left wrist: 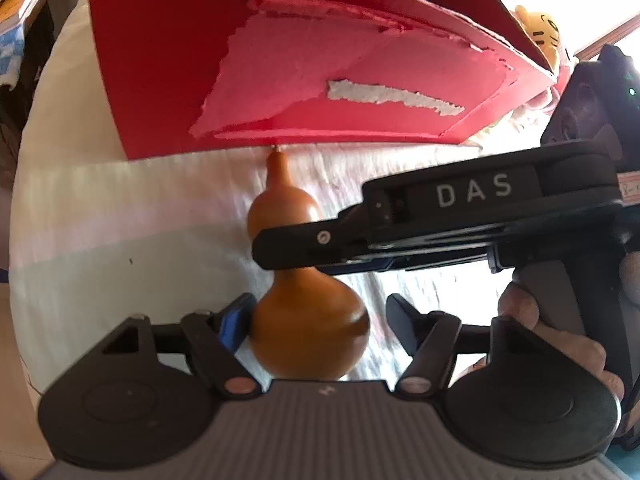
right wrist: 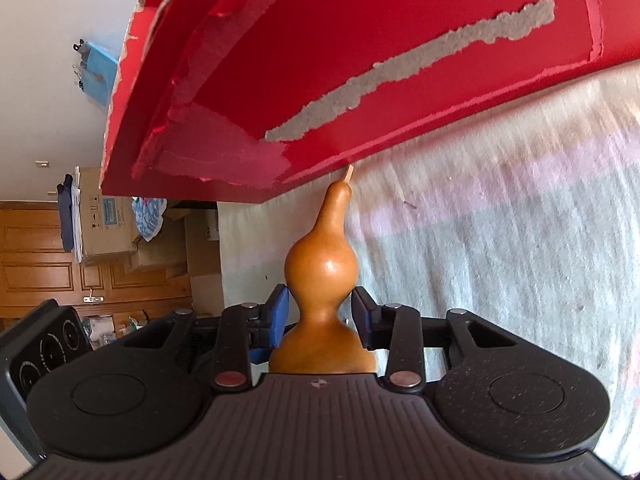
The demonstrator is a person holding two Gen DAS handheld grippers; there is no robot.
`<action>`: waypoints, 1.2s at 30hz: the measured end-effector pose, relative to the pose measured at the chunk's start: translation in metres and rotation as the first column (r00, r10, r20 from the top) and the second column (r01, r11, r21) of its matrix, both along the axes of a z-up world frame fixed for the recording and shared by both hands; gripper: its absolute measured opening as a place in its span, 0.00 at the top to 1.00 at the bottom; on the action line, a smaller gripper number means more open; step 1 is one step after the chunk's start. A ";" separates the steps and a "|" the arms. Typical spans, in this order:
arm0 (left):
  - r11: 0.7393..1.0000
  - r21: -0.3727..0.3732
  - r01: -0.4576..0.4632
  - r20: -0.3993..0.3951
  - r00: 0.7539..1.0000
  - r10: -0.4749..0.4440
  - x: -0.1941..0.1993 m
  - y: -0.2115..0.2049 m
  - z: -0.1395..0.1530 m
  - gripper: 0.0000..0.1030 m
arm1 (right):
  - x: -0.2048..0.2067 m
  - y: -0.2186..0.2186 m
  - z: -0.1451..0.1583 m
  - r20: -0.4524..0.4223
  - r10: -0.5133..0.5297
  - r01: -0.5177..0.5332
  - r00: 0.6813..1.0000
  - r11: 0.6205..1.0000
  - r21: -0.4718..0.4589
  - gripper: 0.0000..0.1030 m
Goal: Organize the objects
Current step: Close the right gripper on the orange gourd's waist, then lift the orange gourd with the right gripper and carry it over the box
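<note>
Gourd (right wrist: 322,276) pinched at waist by right gripper (right wrist: 320,316). Left gripper (left wrist: 316,320) jaws spread wide around base. Risk: stem snapped if pushed against red box (right wrist: 360,60).

One gourd (right wrist: 322,280), between the right tongs' (right wrist: 320,316) fingers and just inside the left tongs' (left wrist: 316,328) span. One red box (left wrist: 168,60), ahead of both tongs, at the gourd's stem. Two tongs. One white cloth (right wrist: 500,240) beneath them. One yellow plush (left wrist: 544,36), beyond the box to the right. Several cartons (right wrist: 108,216), far left of the right tongs; exact count unclear.
</note>
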State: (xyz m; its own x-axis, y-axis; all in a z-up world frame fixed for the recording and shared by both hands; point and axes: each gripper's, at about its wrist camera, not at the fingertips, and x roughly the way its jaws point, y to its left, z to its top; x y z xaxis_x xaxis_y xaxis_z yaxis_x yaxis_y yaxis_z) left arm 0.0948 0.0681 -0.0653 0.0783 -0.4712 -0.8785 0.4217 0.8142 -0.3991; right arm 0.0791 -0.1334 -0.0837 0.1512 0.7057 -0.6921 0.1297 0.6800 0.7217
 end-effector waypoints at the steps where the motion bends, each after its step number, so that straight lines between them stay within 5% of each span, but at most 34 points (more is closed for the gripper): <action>1: 1.000 -0.002 0.000 0.005 1.000 0.000 0.000 0.000 0.000 0.35 | 0.000 0.000 0.000 -0.003 0.002 -0.002 1.000 1.000 0.002 0.65; 20: 0.990 0.001 0.142 0.067 0.988 -0.142 -0.009 -0.031 0.034 0.42 | -0.015 -0.015 0.012 -0.009 -0.016 0.016 1.000 1.000 0.011 0.69; 36: 0.894 -0.122 0.432 0.194 0.893 -0.405 -0.027 -0.093 0.105 0.44 | -0.061 -0.081 0.067 0.054 -0.271 0.270 0.961 0.963 0.024 0.69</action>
